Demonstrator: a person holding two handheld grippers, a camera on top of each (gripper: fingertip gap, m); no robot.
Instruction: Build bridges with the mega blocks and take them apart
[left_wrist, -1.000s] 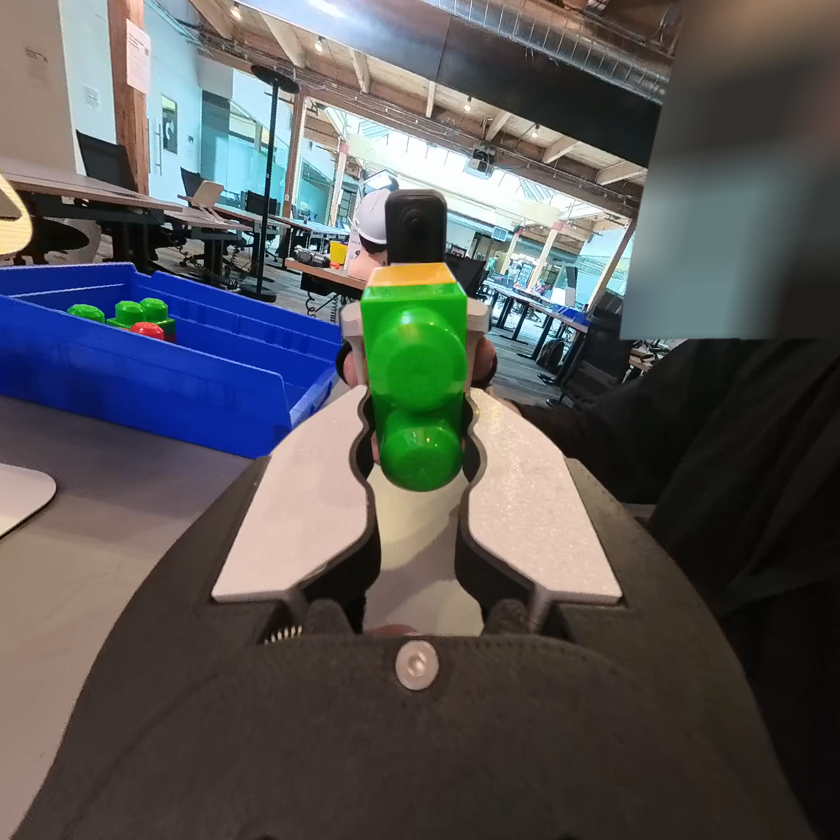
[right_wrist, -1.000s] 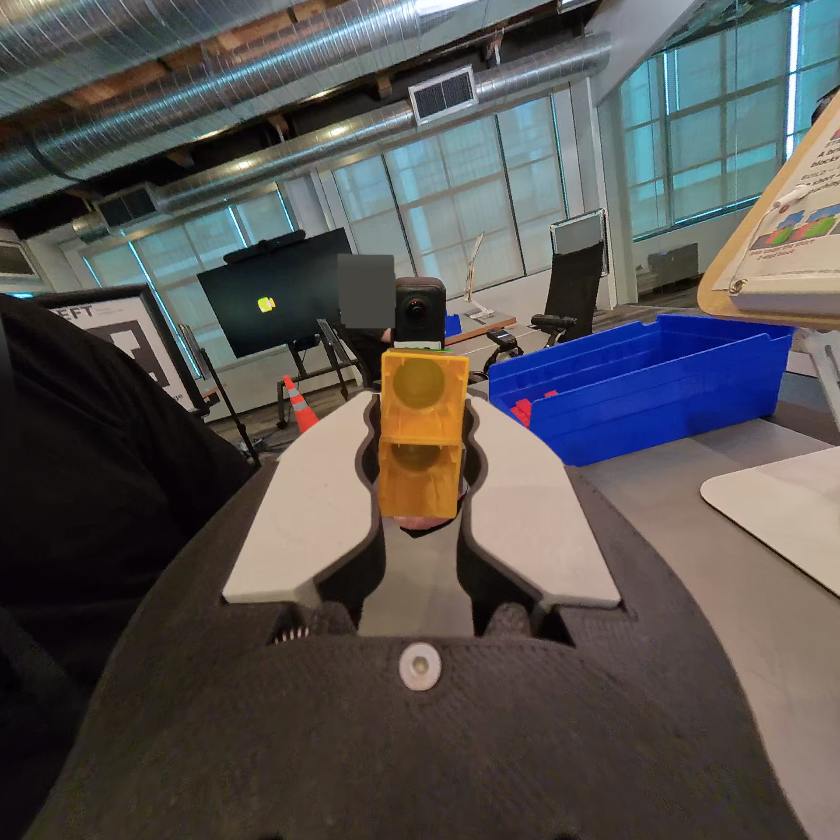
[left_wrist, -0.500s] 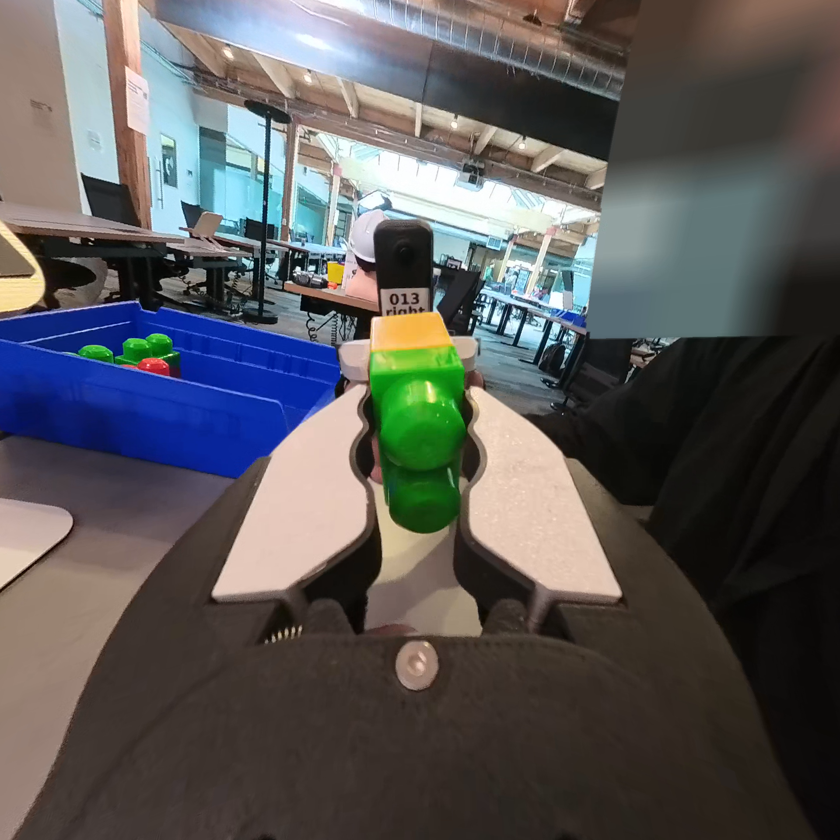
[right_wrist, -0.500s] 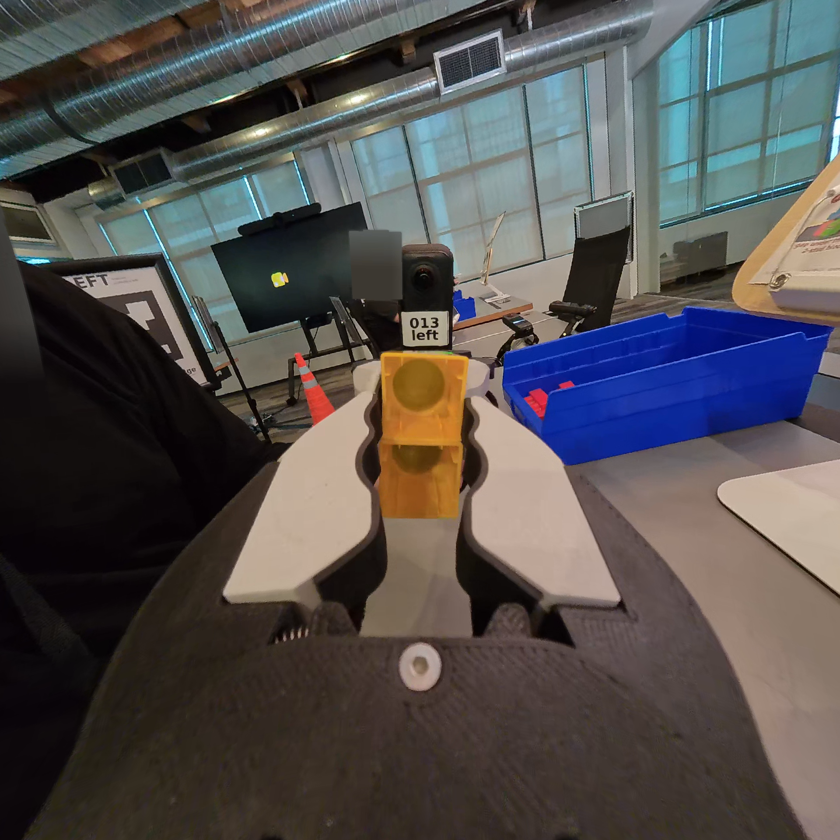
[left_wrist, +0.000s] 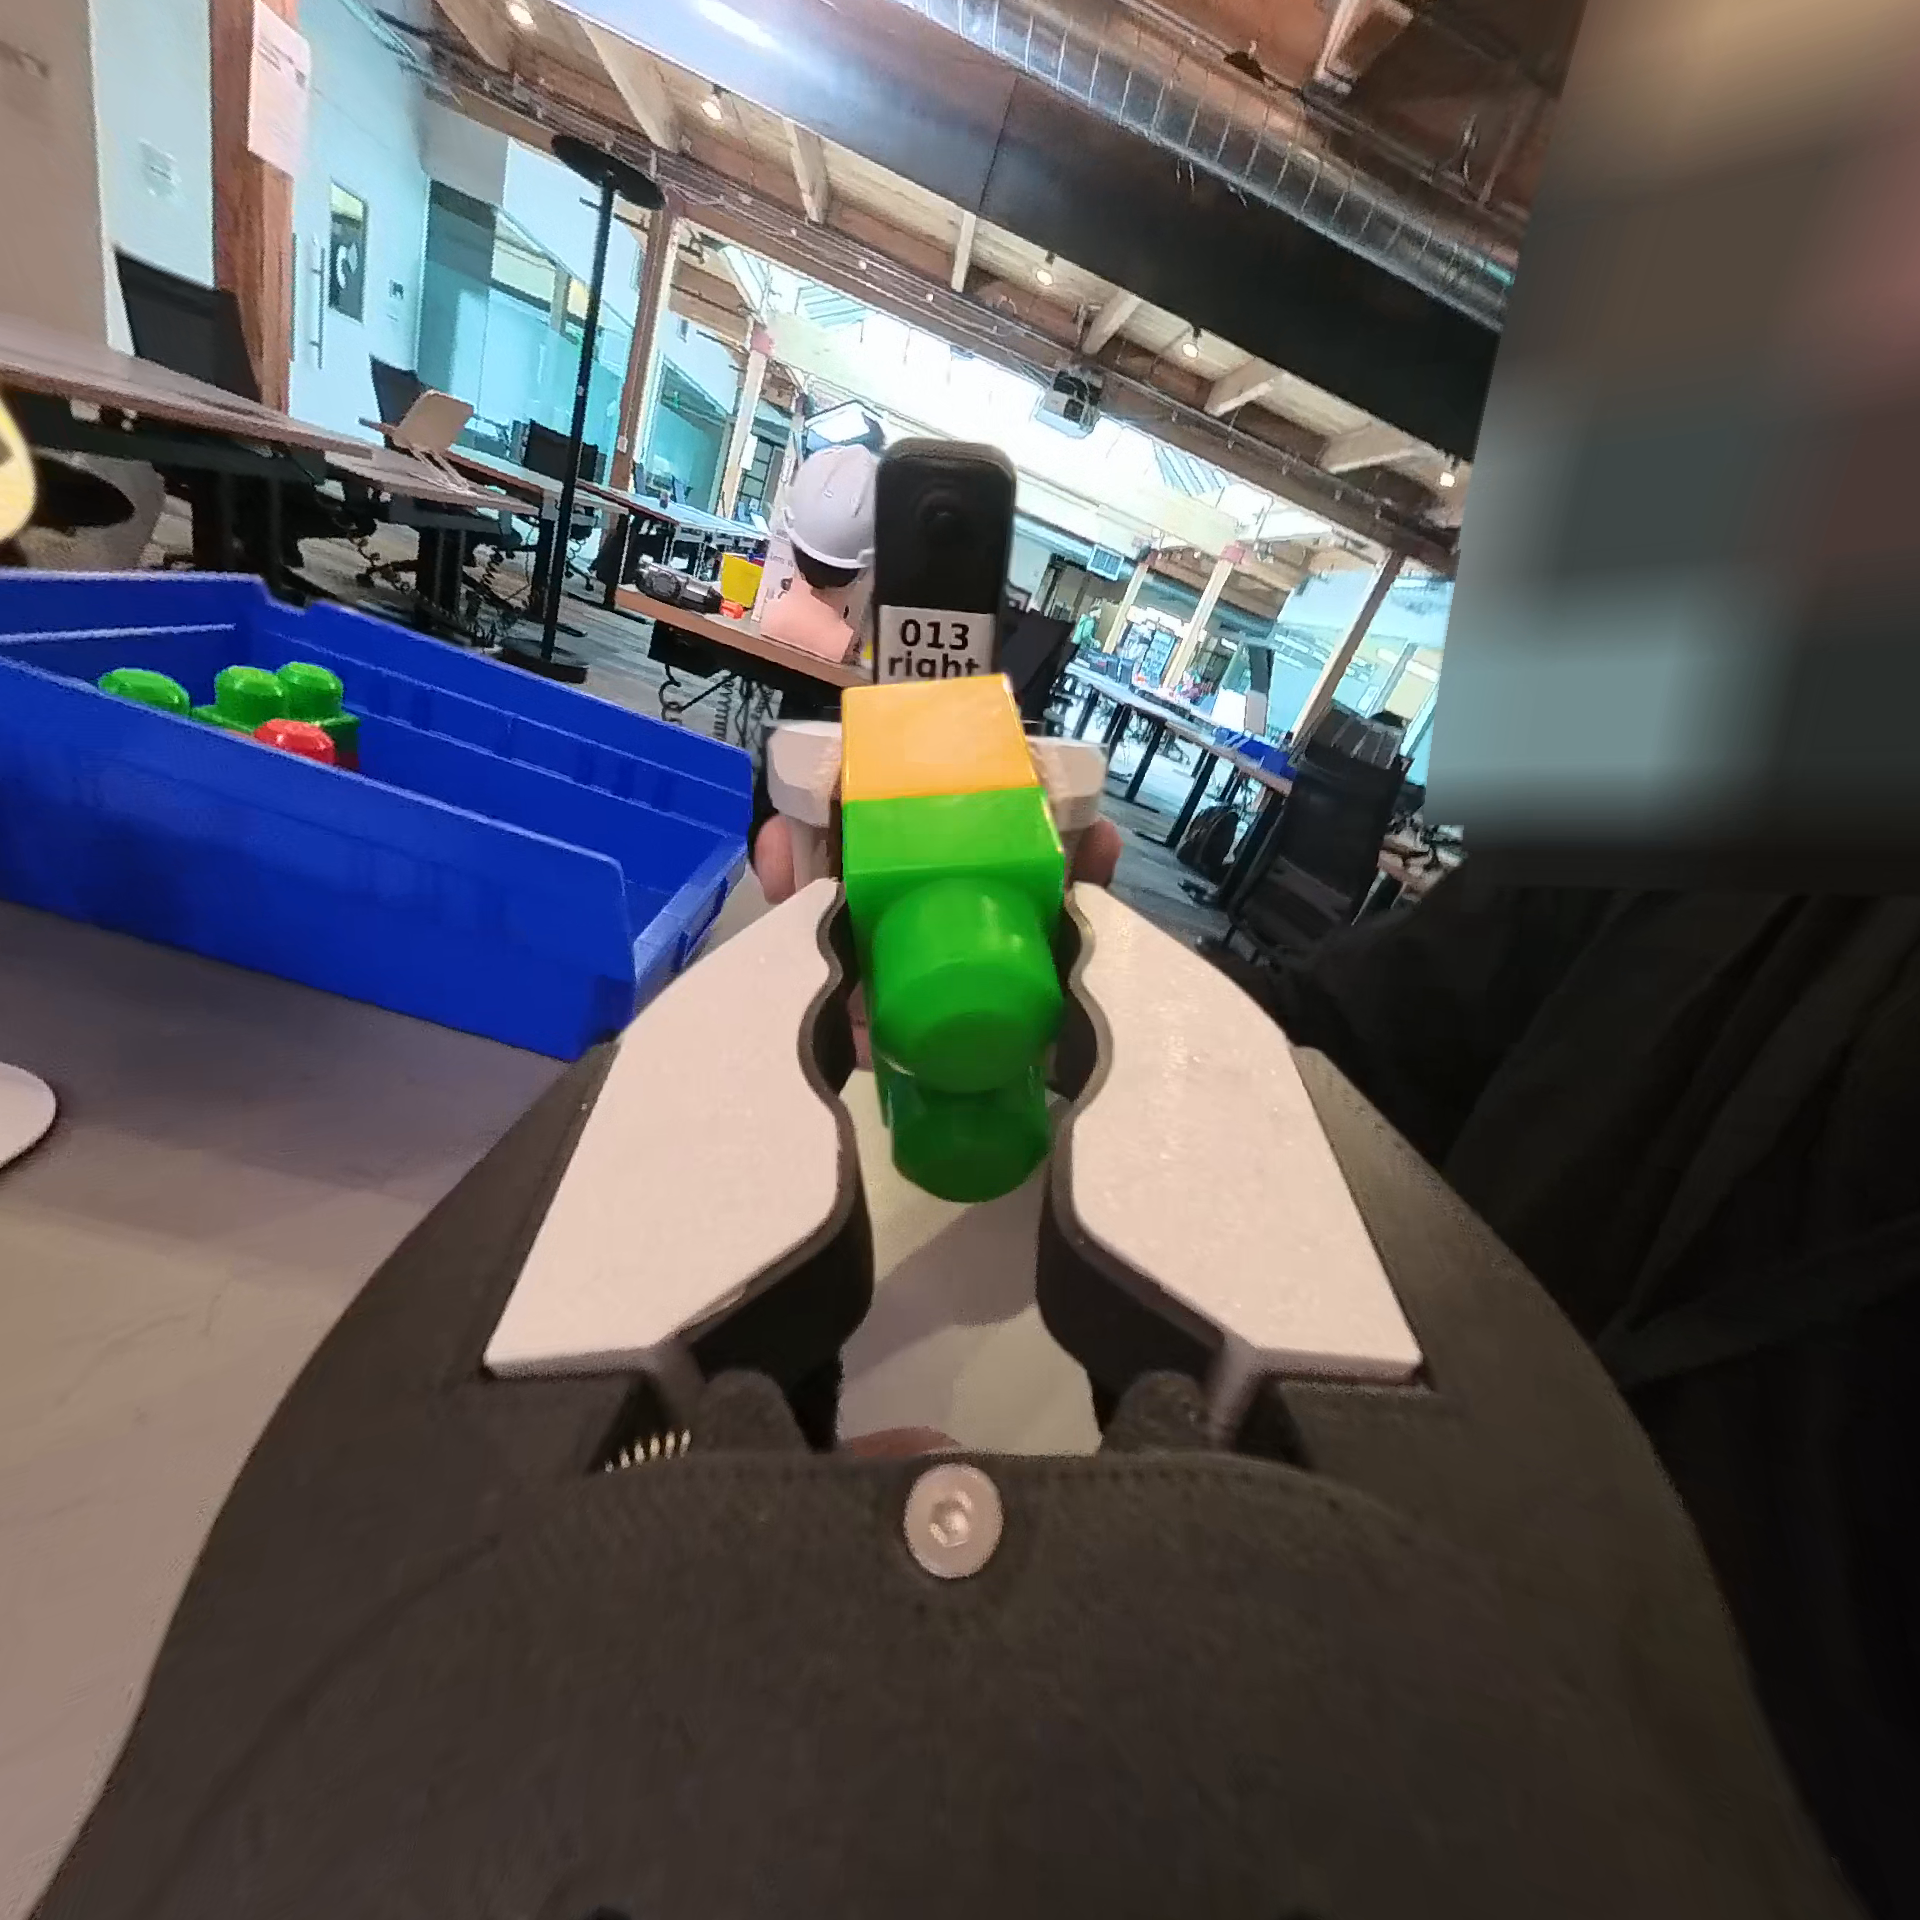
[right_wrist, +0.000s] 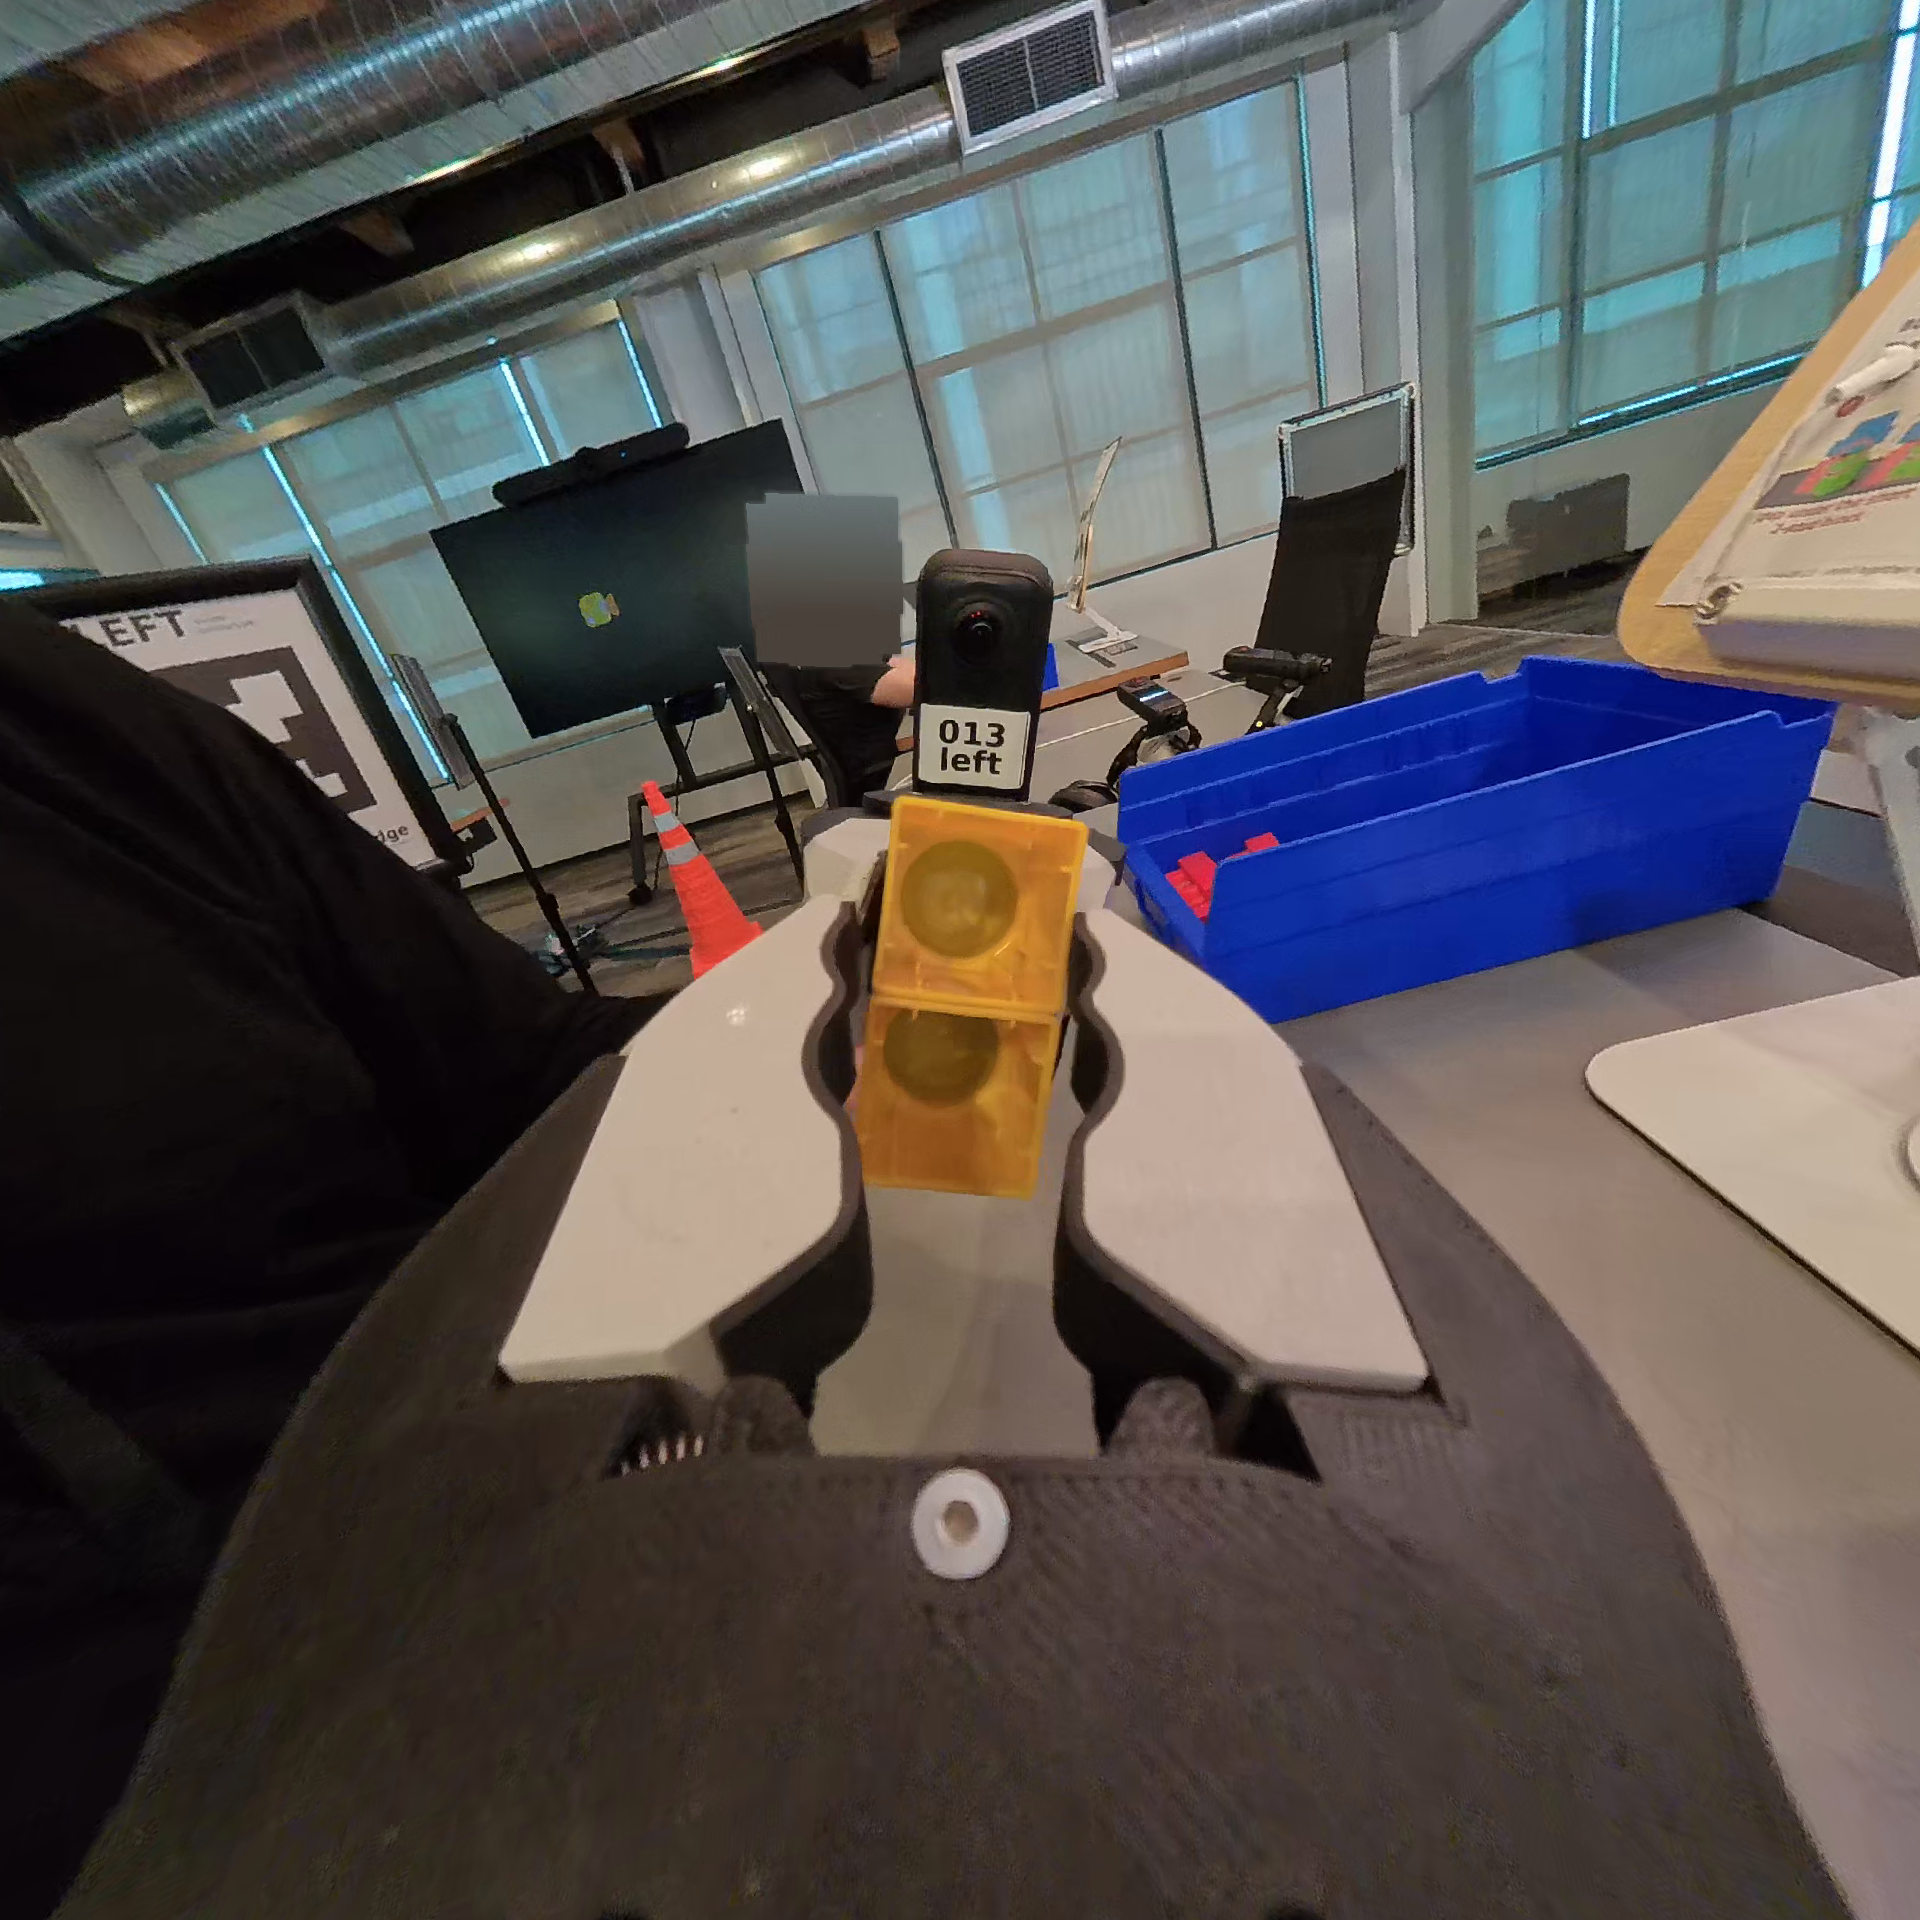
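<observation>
Two grippers face each other: left gripper (left_wrist: 951, 935) clamps green block (left_wrist: 951, 862), right gripper (right_wrist: 961, 966) clamps joined yellow block (right_wrist: 961, 1008).

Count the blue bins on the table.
2: one bin left of the left gripper holding green and red blocks; one bin right of the right gripper holding red blocks.

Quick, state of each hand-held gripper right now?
Left hand-held gripper: closed on the green two-stud plastic block.
Right hand-held gripper: around the orange plastic block; grip cannot be told.
</observation>
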